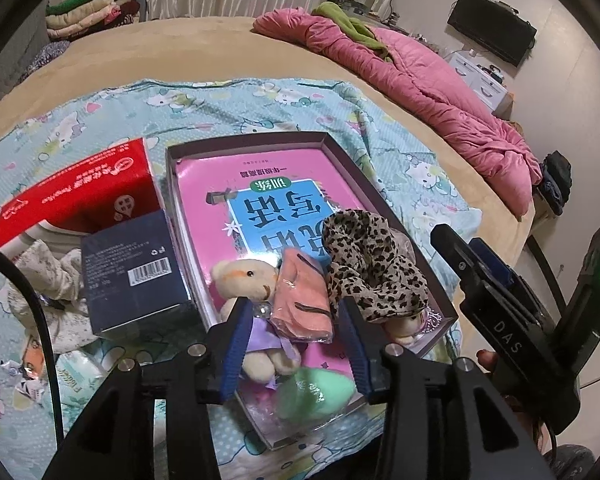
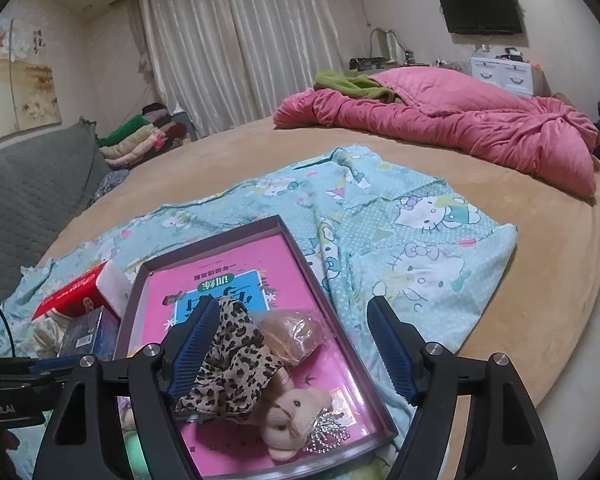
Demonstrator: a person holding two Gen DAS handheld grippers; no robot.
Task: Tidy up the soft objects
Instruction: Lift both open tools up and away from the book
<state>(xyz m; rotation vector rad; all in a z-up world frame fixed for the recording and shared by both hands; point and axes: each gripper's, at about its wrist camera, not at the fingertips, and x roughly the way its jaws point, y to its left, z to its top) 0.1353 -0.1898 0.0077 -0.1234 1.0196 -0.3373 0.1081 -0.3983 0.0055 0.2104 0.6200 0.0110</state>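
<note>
Teddy bear (image 1: 256,304), leopard scarf (image 1: 374,264) and green sponge (image 1: 314,394) lie in tray (image 1: 244,141).

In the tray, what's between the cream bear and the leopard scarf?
A folded peach cloth in clear wrap lies between the cream bear and the leopard scarf, touching both. Left wrist view shows it, framed by the open left tongs.

A lived-in home bedroom: a wide bed (image 2: 500,280) under a tan cover fills the room, with a rumpled pink quilt (image 2: 460,128) bunched along its far side and a pale blue cartoon-cat sheet (image 2: 400,240) spread across the near part. Cream curtains (image 2: 240,40) hang full length over the window, folded clothes (image 2: 140,136) are stacked beside a grey padded headboard (image 2: 28,192), and a flat television (image 2: 480,6) is fixed to the wall above white drawers (image 2: 502,74).
</note>
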